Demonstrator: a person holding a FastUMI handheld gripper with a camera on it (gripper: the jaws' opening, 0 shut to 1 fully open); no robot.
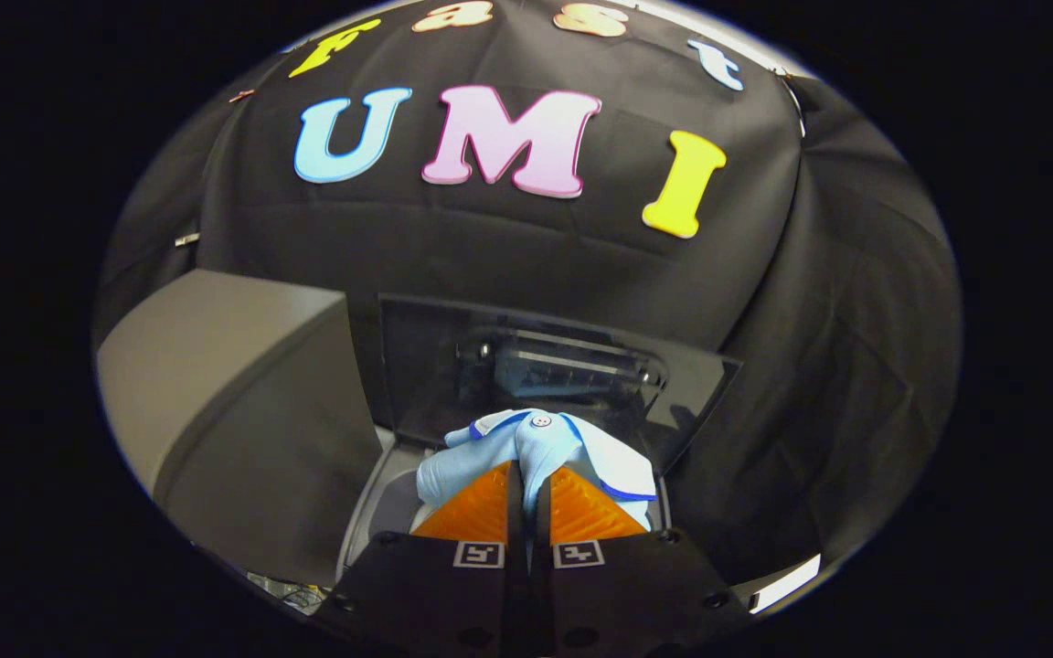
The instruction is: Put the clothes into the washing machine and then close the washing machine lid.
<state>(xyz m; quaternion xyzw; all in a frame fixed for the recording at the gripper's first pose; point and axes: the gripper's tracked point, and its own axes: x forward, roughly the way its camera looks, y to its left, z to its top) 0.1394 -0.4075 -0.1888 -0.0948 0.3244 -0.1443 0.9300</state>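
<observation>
Black booth cloth backs a washing machine [243,411] with its lid [563,375] raised; the hand-held gripper [527,484], fingers nearly closed, pinches the light blue clothes [526,443] above the open tub, so loading appears unfinished and lid closing remains.

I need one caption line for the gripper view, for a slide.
Gripper fingers shut on a light blue garment, held above the washing machine opening, its lid raised.

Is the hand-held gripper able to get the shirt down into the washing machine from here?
Probably yes. The hand-held gripper is shut on the light blue shirt, holding it right over the washing machine opening. The lid stands up behind, out of the way.
</observation>
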